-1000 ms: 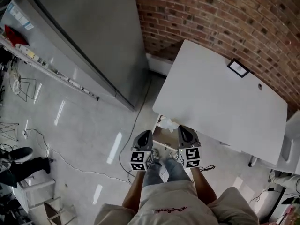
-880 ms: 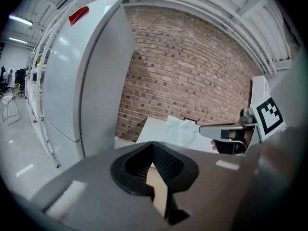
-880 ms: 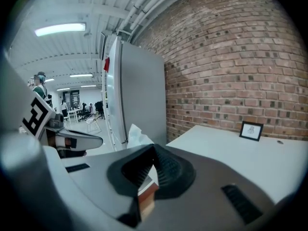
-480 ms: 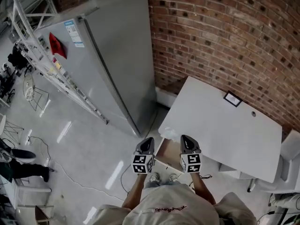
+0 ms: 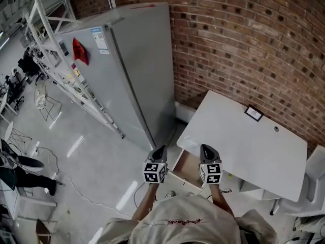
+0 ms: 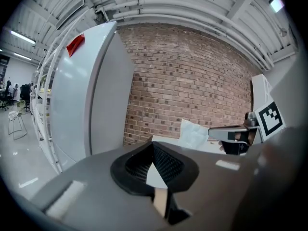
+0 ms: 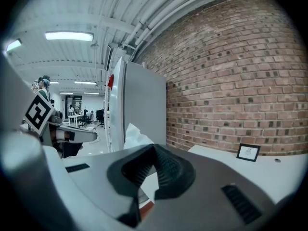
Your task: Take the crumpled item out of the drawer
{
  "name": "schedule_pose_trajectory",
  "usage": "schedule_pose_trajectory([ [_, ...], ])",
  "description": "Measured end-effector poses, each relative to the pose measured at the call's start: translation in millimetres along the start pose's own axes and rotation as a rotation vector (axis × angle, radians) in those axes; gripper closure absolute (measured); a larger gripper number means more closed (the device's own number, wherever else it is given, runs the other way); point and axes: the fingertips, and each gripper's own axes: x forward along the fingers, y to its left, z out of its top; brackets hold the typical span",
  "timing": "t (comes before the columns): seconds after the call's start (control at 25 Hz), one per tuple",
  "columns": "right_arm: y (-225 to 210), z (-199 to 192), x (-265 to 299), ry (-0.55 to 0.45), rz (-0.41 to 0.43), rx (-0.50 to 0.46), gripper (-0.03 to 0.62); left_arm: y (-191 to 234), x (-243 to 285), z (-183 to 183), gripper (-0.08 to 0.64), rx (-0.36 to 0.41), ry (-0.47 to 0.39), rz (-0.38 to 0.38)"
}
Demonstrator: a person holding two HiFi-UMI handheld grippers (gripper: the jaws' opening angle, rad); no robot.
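A white crumpled item [image 5: 185, 142] shows at the near-left corner of the white table [image 5: 244, 141], right by the open wooden drawer [image 5: 185, 168]; I cannot tell whether it lies in the drawer or on the tabletop. It also appears as a white crumpled item [image 6: 193, 133] in the left gripper view and as a white crumpled item [image 7: 136, 135] in the right gripper view. My left gripper [image 5: 161, 150] and right gripper [image 5: 206, 148] hang side by side over the drawer's front, short of the item. The left gripper [image 6: 153, 147] and the right gripper [image 7: 154, 150] are both shut with nothing between the jaws.
A tall grey refrigerator [image 5: 133, 70] stands left of the table against the brick wall [image 5: 244, 39]. A small framed picture [image 5: 253, 114] sits on the tabletop. A metal rack [image 5: 61, 70] runs along the left, cables [image 5: 66, 179] cross the floor, and a white chair [image 5: 316, 169] is at the right.
The head view has tilted up, so more of the refrigerator and wall shows. Both grippers stay shut and side by side, now slightly nearer the drawer's front.
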Motion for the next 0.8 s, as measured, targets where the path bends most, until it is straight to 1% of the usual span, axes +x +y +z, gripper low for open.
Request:
schedule_pose_trajectory([
  [0.36,4.4,5.5,-2.4,-0.017,-0.002,-0.006,0.58,3.3,-4.2,20.3,0.551,0.036,-0.044,0.015],
  [0.8,3.6,2.7,-0.2,-0.005,0.004,-0.006,0.58,-4.3,4.2,16.5,0.551,0.028,-0.033,-0.001],
])
